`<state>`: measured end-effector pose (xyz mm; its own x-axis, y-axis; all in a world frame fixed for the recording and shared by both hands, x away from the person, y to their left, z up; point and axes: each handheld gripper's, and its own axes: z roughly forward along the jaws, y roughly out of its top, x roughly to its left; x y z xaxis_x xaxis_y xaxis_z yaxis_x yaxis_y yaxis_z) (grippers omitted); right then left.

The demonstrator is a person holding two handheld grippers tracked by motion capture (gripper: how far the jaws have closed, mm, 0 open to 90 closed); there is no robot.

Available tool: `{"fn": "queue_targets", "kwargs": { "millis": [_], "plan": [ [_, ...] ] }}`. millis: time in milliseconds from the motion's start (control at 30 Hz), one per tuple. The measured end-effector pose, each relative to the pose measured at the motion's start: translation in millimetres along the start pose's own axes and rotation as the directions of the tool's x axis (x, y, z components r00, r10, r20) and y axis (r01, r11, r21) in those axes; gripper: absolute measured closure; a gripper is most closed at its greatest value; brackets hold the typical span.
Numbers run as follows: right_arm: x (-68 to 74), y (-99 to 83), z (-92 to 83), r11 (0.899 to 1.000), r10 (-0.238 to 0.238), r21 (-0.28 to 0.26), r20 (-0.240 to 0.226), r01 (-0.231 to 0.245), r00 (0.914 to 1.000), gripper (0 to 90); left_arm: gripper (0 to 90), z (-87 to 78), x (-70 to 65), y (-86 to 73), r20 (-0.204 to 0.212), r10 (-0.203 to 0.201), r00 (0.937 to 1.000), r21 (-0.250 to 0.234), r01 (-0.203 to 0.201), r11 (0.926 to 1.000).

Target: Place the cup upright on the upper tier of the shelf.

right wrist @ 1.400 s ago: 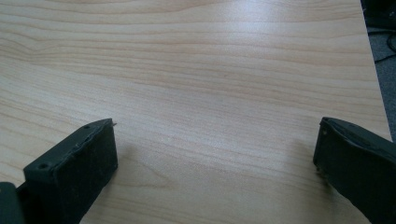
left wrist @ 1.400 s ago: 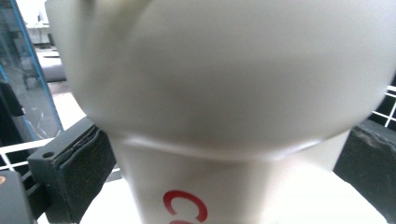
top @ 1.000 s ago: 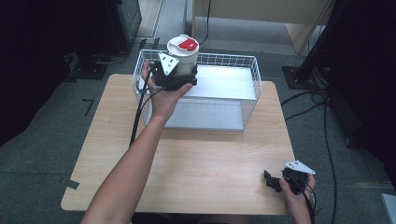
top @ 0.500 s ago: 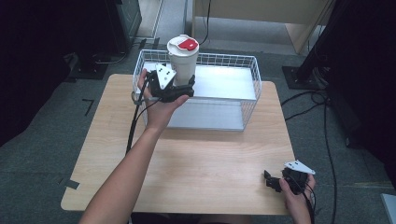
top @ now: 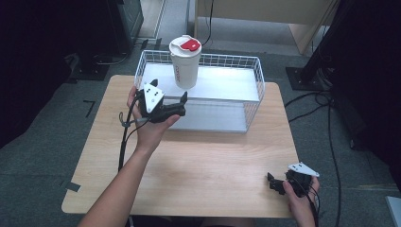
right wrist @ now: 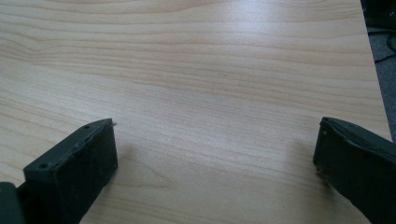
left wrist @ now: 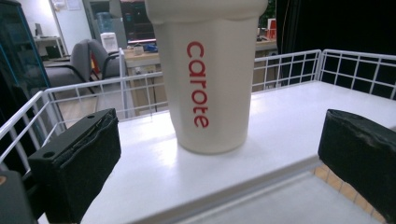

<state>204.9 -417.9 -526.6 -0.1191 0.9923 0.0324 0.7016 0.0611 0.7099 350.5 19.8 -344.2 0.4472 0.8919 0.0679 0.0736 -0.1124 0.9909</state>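
Cup point(top: 185, 63) upright in wire basket point(top: 253, 101); left tongs point(top: 177, 105) spread, apart from it. Right tongs point(top: 274, 182) spread over surface point(top: 213, 156).

Lighting: bright, from overhead. High view: surroundings beyond the table point(top: 189, 161) fall to near black left and right; the white shelf point(top: 222, 82) ahead of the left gripper point(top: 177, 105) is overexposed, with glare washing out its surface. Soft shadow under that gripper's hand point(top: 146, 125).

Left gripper view: cup point(left wrist: 208, 70) between the open jaws is sharp in its lettering, upper rim blown out; jaws at the bottom slightly soft; sheen on the shelf just ahead of them; room behind hazy, the right background dark.

Right gripper view: even light on the wood, pale glare band beyond the right gripper point(right wrist: 215, 154); faint shadows beside each jaw; jaw edges blurred.
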Motion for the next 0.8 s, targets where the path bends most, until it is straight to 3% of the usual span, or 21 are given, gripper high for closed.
{"fn": "queue_targets", "kwargs": {
  "millis": [300,800],
  "plan": [
    [0.3,0.0,0.1,1.000,0.000,0.000,0.002,0.000,1.0000,0.0,0.0,-33.7,15.5,-20.7,-0.019,-0.016,0.9997,0.007,0.017,0.9998],
    [0.2,0.1,0.2,1.000,-0.001,0.000,0.002,0.001,1.0000,0.0,0.0,-67.8,39.1,-62.0,-0.060,-0.039,0.9974,0.061,0.043,0.9972]
  ]
}}
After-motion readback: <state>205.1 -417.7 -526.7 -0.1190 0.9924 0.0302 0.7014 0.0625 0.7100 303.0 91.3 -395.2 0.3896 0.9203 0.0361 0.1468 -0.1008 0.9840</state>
